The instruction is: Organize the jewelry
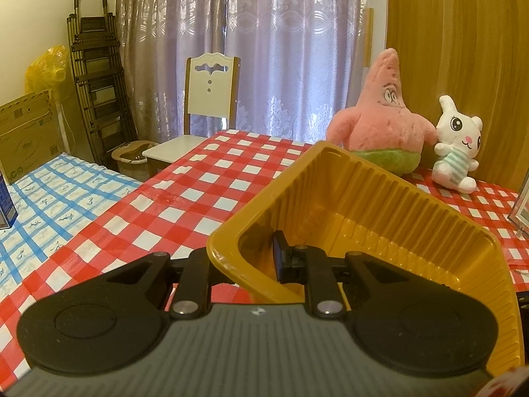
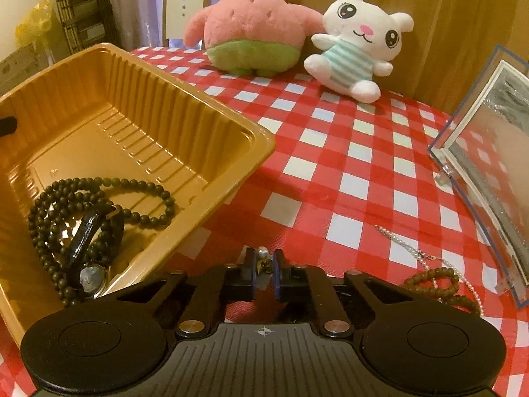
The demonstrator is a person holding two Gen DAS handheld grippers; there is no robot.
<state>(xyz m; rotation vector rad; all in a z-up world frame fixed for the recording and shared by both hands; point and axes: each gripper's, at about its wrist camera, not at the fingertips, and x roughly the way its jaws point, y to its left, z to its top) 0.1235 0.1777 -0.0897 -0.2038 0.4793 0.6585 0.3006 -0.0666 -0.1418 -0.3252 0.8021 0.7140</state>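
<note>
While one tray [image 2: 251,139] tilts, two plush toys [image 2: 251,23] sit

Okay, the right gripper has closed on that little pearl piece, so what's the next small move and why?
Probably lift the small pearl piece and carry it left over the gold tray. The right gripper is pinching it just beside the tray, which the left gripper holds by its rim.

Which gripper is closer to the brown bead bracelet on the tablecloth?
Right. The right gripper, pinching a small pearl piece, is beside the brown bead bracelet; the left gripper grips the yellow tray wall.
</note>
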